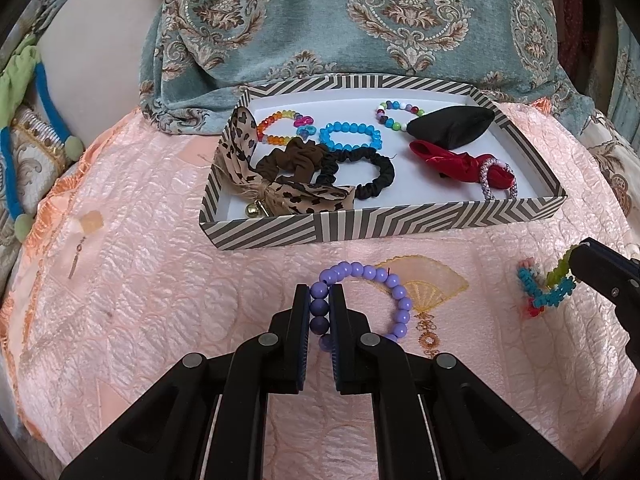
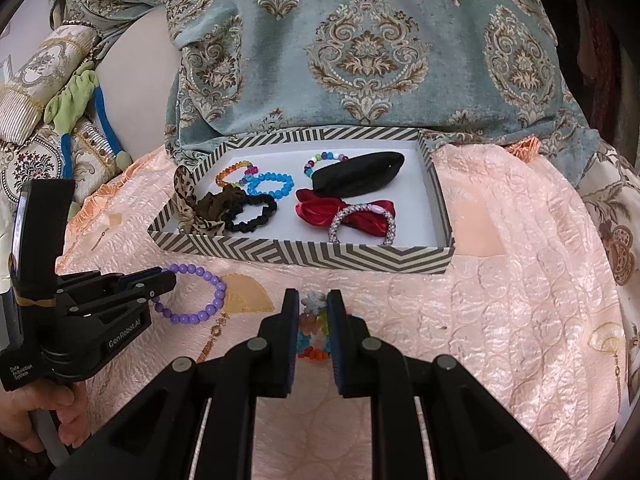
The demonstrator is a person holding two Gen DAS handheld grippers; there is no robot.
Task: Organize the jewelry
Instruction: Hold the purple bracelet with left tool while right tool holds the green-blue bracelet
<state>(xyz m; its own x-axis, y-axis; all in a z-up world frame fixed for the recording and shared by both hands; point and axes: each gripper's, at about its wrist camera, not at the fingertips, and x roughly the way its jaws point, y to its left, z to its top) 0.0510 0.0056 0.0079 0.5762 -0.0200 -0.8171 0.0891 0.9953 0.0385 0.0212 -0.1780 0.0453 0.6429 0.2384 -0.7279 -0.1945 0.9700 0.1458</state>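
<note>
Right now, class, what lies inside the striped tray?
Inside the striped tray: four bead bracelets, black scrunchie, brown scrunchie, leopard bow, red bow and black pouch. Whatever lies beneath them is covered.

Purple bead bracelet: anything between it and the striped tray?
Nothing visible. The left gripper is shut on the purple bead bracelet, and only bare pink quilt lies between it and the striped tray, whose low front wall must be cleared. White floor shows behind that wall.
</note>
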